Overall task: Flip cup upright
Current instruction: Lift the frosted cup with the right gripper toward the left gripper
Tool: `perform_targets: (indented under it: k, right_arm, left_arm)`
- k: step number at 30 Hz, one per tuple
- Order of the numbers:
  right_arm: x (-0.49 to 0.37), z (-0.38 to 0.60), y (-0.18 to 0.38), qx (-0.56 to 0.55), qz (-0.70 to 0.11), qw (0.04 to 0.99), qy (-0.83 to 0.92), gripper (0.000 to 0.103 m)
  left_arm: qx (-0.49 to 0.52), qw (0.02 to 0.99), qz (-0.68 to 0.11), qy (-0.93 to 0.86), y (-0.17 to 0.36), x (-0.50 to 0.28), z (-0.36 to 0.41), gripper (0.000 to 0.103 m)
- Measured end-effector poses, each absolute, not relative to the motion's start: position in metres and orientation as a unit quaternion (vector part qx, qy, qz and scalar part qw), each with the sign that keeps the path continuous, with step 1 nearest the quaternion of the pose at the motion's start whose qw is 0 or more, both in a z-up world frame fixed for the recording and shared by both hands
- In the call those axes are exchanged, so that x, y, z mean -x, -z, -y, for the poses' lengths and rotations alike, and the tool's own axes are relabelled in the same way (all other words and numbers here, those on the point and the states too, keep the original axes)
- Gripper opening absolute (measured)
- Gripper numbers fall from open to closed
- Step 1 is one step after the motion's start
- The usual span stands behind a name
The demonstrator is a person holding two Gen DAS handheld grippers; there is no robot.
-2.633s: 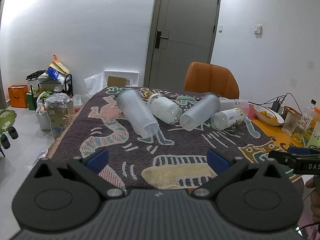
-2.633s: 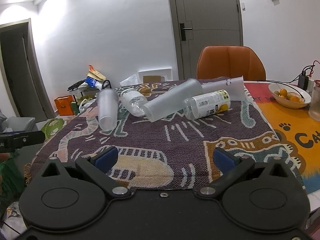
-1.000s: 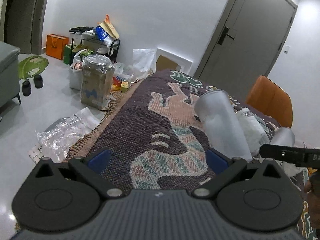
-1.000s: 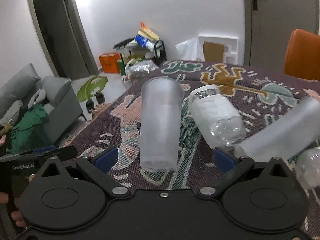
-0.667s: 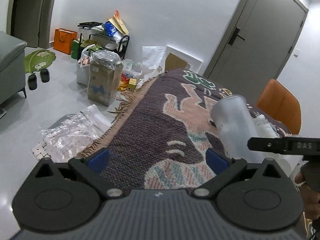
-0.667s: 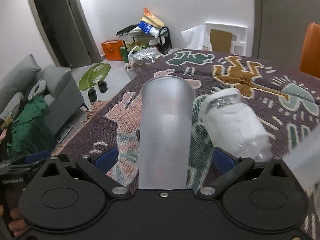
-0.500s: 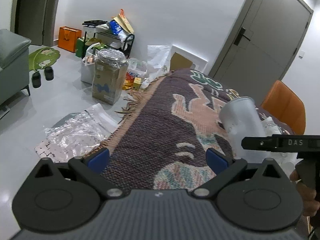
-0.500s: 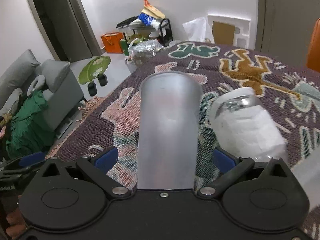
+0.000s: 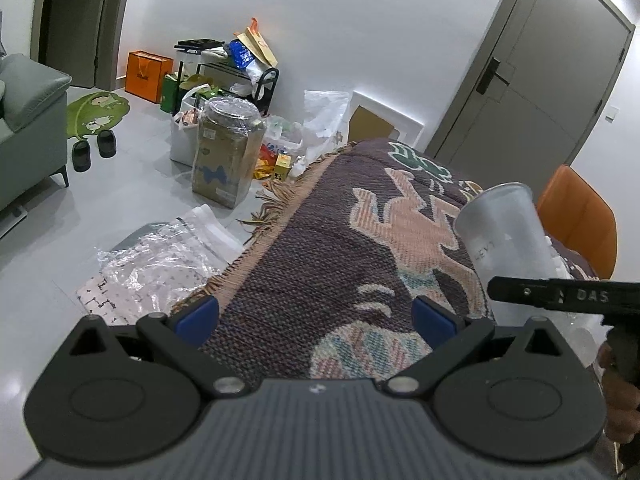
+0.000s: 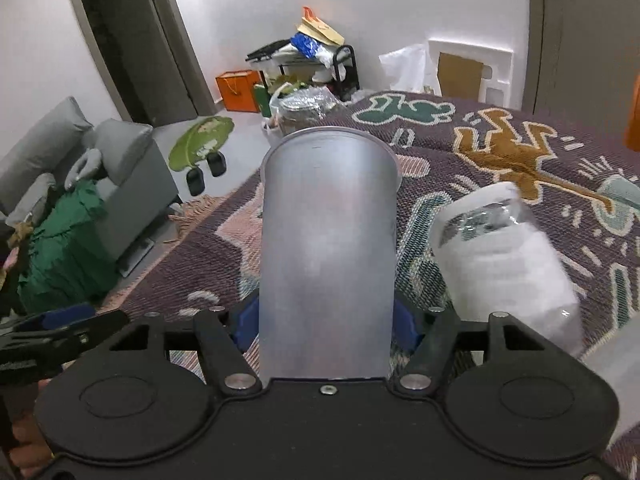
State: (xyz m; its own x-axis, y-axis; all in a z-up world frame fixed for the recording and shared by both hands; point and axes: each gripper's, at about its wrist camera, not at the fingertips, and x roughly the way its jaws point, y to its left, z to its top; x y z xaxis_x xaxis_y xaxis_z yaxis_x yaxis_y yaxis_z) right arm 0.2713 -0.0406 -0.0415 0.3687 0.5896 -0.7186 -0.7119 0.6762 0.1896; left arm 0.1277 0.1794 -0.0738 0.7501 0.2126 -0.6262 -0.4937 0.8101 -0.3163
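Observation:
A tall frosted plastic cup (image 10: 326, 248) lies along my right gripper's axis, its wide end pointing away from me. My right gripper (image 10: 325, 322) is shut on the cup, blue pads pressed to both sides near its narrow end. In the left wrist view the same cup (image 9: 506, 236) tilts up at the right, with the right gripper's black finger across it. My left gripper (image 9: 316, 314) is open and empty above the woven blanket's left edge, apart from the cup.
A patterned woven blanket (image 9: 328, 248) covers the table. A clear plastic bottle (image 10: 504, 256) lies right of the cup. An orange chair (image 9: 576, 220) stands behind. Boxes, bags and a wrapped jar (image 9: 228, 152) clutter the floor left of the table; a grey sofa (image 10: 80, 168) stands further left.
My right gripper moved in around the lying cup and closed on it, and the cup's wide end has lifted. My left gripper swung left toward the table's edge and stayed open.

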Motion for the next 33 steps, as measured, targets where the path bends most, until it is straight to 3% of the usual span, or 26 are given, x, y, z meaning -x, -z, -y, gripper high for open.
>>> perform_targets:
  k: [14, 33]
  right_arm:
    - [-0.232, 0.119, 0.023, 0.059, -0.373, 0.835, -0.401, 0.063]
    - [-0.175, 0.194, 0.051, 0.053, -0.383, 0.841, -0.379, 0.063]
  left_arm:
    - [0.212, 0.920, -0.283, -0.167, 0.059, -0.106, -0.118, 0.102]
    - [0.189, 0.930, -0.294, -0.116, 0.068, -0.076, -0.050, 0.102]
